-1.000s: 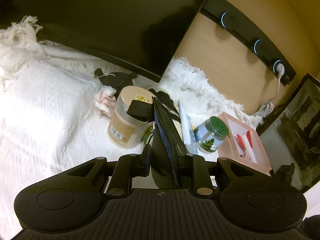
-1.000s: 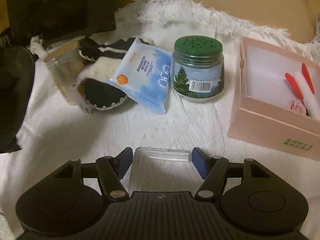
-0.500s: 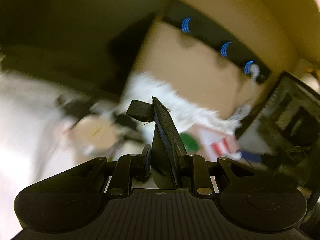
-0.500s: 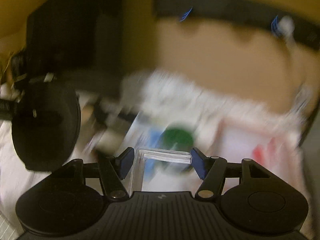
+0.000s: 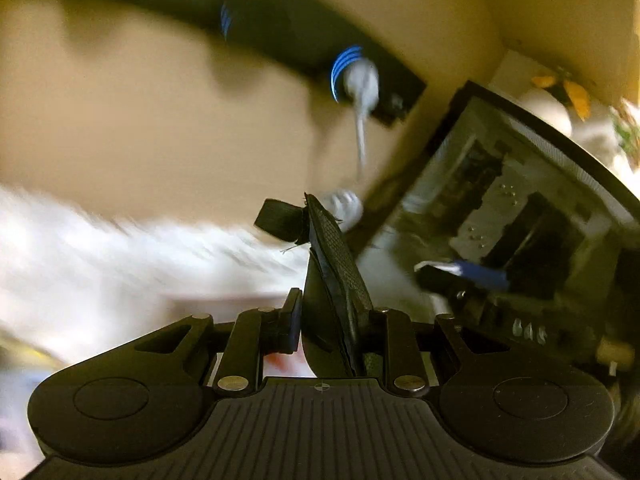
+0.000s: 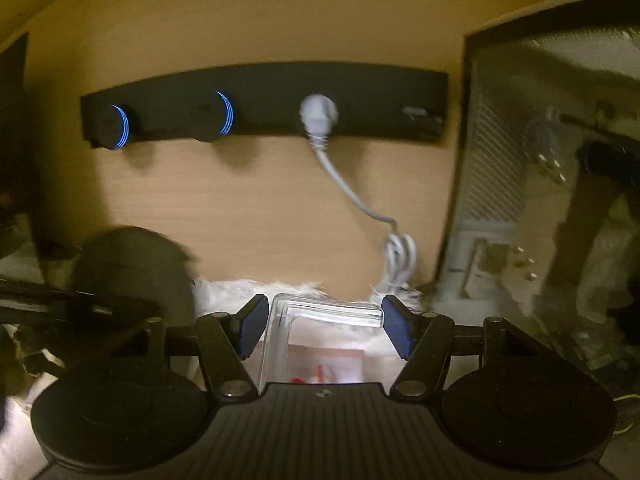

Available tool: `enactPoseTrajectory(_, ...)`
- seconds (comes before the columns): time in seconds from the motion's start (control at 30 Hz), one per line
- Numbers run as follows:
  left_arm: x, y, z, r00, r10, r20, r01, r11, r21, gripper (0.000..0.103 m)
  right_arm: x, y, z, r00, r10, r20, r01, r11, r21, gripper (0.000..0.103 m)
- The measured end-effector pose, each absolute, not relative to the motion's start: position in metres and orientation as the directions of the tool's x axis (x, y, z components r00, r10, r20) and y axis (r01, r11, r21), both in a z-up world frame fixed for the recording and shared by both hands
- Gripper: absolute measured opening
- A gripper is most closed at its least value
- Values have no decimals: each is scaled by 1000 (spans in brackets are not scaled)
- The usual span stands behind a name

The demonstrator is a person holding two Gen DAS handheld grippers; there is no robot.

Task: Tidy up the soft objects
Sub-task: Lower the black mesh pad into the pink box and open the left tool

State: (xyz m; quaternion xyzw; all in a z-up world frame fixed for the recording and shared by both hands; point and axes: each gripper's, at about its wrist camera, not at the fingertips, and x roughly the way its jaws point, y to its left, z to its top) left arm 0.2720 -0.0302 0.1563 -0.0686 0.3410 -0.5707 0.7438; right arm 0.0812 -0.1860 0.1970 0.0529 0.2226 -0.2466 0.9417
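Note:
My left gripper is shut on a flat black mesh pouch that stands on edge between the fingers, with a strap loop at its top. My right gripper is shut on a clear plastic box that spans the gap between the blue pads. Both are held up above the white fringed cloth. A pink box with red items shows blurred through the clear box. The left wrist view is heavily blurred.
A black power strip with blue-lit rings runs along the wooden wall, with a white plug and cable hanging from it. A glass-sided computer case stands at the right. A dark blurred shape sits at the left.
Both grippers rose and swung right, away from the cloth, each keeping its grip. The jars, wipes pack and socks have dropped out of view; the wall and case now fill the frames.

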Motion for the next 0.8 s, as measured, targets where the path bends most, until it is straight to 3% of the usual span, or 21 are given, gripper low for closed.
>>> enactPoseTrajectory(0.07,273,-67,129,76,-876,-476,748,366,-554,26,81,-194,189,767,-436,-471,496,869,3,63)
enactPoseTrajectory(0.17,254,-112,87,137,-714,-686,784,502,-366,26,81,-204,175,754,-430,-496,505,863,20,63)
enactPoseTrajectory(0.2,248,-118,79,140,-681,-718,802,504,-321,25,81,-205,172,751,-430,-501,508,861,22,63)
enactPoseTrajectory(0.37,246,-84,81,137,-772,-621,761,483,-433,26,91,-216,159,749,-405,-525,503,863,53,63)
enactPoseTrajectory(0.63,239,13,109,310,-786,-534,739,553,-385,26,112,-223,135,738,-300,-605,461,878,127,64)
enactPoseTrajectory(0.8,221,69,101,404,-725,-557,743,616,-262,26,108,-216,136,714,-372,-594,508,858,74,66)
